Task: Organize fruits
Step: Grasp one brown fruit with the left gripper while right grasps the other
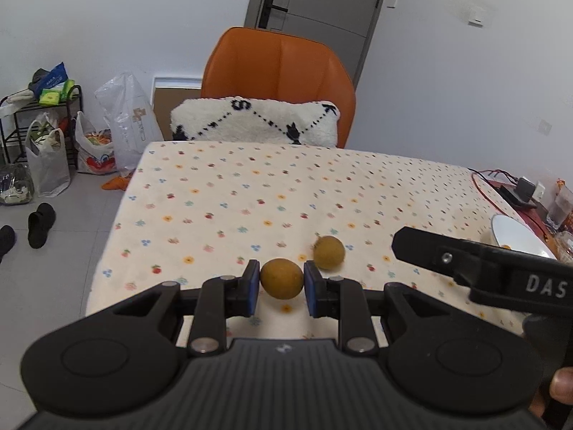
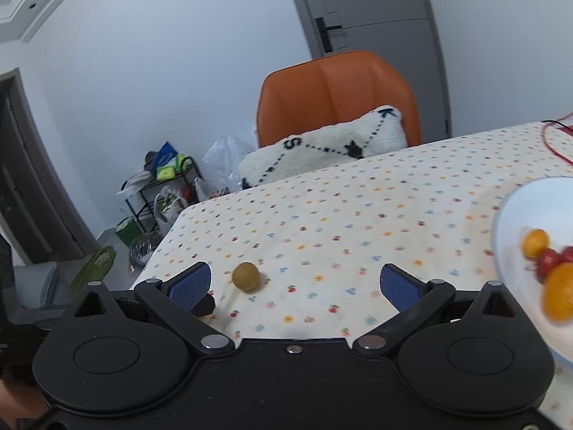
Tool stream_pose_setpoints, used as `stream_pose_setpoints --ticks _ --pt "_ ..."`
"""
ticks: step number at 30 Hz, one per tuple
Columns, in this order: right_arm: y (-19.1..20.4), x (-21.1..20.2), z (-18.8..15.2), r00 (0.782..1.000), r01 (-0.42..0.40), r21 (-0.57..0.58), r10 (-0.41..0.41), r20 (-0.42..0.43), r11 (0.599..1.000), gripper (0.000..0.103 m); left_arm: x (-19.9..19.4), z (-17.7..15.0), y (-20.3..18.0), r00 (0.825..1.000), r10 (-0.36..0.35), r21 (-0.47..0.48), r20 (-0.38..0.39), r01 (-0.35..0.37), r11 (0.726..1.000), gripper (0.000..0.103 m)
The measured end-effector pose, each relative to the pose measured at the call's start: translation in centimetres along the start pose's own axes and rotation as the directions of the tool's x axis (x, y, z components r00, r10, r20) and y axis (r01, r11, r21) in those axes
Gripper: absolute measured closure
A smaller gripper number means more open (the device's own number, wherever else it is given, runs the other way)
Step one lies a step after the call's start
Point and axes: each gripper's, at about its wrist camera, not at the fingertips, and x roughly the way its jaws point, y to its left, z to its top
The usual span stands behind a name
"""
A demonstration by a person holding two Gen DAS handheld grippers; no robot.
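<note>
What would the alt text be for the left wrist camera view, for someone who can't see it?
The left gripper is shut on a small round brownish-yellow fruit above a floral tablecloth, with a second similar fruit lying just beyond. The right gripper reaches in from the right near a white bowl; an orange chair with a fluffy cushion stands behind the table.

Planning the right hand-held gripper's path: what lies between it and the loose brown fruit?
Only bare patterned tablecloth lies between the right hand-held gripper and the brown fruit, per right wrist view.
</note>
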Motion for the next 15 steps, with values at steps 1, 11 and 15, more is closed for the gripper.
stream_pose_setpoints --ticks 1,11,15 --pt "0.2 0.5 0.1 1.0 -0.008 -0.007 0.008 -0.006 1.0 0.001 0.0 0.1 0.2 1.0 0.005 -0.007 0.0 -0.005 1.0 0.079" --pt "1.0 4.6 0.6 0.996 -0.053 -0.031 0.05 -0.073 0.998 0.006 -0.7 0.5 2.3 0.998 0.065 -0.043 0.013 -0.064 0.997 0.079" --pt "1.5 6.0 0.5 0.993 -0.068 -0.044 0.064 -0.1 0.997 0.01 -0.7 0.6 2.6 0.997 0.077 -0.042 0.019 -0.077 0.996 0.079"
